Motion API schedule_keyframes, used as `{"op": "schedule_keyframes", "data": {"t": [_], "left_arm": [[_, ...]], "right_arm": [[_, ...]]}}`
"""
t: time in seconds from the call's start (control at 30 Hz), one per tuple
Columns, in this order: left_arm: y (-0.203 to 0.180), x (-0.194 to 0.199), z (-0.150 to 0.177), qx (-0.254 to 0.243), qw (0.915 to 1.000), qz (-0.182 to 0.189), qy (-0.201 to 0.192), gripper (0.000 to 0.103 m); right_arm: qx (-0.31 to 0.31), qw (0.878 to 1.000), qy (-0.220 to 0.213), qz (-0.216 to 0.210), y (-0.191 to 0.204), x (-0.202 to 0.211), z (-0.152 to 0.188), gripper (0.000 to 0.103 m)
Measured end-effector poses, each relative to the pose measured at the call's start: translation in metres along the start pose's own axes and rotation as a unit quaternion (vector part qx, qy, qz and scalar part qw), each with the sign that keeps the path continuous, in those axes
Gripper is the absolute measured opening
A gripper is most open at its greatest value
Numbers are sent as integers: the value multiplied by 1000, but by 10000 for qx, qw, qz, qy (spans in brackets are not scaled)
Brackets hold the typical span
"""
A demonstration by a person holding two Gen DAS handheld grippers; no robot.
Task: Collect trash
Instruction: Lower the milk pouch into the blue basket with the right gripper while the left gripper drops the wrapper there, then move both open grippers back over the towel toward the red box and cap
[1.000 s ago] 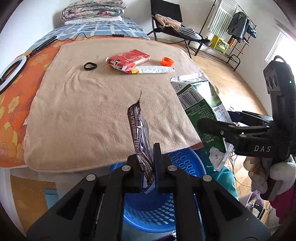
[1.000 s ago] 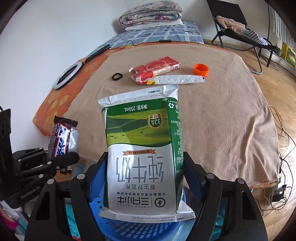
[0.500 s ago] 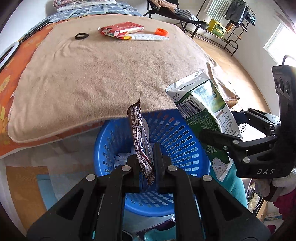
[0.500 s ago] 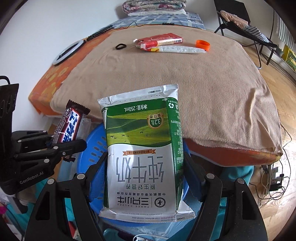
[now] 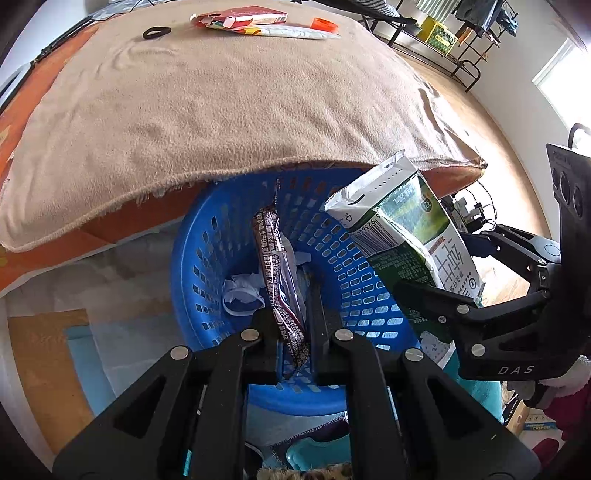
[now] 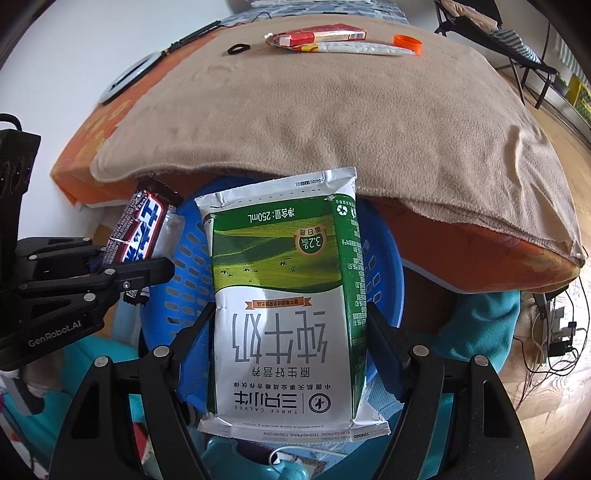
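A blue plastic basket (image 5: 192, 258) stands on the floor against the bed's edge, with crumpled white paper (image 5: 240, 291) in its bottom. My left gripper (image 5: 295, 325) is shut on a dark candy bar wrapper (image 5: 275, 266), which stands upright over the basket's opening. To the right, the right gripper (image 5: 439, 295) holds a green and white milk carton (image 5: 402, 229) tilted above the basket's rim. In the right wrist view the milk carton (image 6: 284, 295) fills the span of the right gripper (image 6: 288, 328), above the basket (image 6: 184, 266). At the left, the left gripper (image 6: 144, 273) holds the candy wrapper (image 6: 142, 230).
On the far part of the tan blanket (image 5: 221, 110) lie a red packet (image 5: 240, 18), a long white wrapper (image 5: 299, 32), an orange cap (image 5: 325, 24) and a black hair tie (image 5: 157, 32). A ring light (image 6: 129, 79) lies at the bed's left. Cables (image 6: 554, 339) trail on the floor at right.
Both grippers have come back from over the blanket and down, so the wrapper and the carton now hang over the blue basket. Both holds are unchanged.
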State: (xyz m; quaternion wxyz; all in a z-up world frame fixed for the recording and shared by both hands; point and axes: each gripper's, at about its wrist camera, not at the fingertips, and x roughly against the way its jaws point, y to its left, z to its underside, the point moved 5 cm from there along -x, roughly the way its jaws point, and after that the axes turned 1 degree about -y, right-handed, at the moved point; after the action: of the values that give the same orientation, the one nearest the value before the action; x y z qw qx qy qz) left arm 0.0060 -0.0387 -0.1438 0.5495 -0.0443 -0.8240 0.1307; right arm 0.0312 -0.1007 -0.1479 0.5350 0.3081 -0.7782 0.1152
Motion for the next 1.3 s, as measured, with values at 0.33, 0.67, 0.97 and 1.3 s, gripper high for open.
{"op": "schedule_keyframes", "data": {"t": [0.33,0.67,0.97,1.3], "left_arm": [[1,-7,4,-5,9999,-69,136,13],[1,-11,3,4,9998,-148,133,34],[7,-8,-2,114,9997,-218,74,49],[11,-4,-7,200,9993,-324,-70,66]], "right_arm": [[8,9998,202,47,0,-13,7,76],[-62,9995,271,141,-3,-20,8,76],[-169,9993,303,137,-11,-24,10,76],[-244,9993,197,180,-15,-19,5,76]]}}
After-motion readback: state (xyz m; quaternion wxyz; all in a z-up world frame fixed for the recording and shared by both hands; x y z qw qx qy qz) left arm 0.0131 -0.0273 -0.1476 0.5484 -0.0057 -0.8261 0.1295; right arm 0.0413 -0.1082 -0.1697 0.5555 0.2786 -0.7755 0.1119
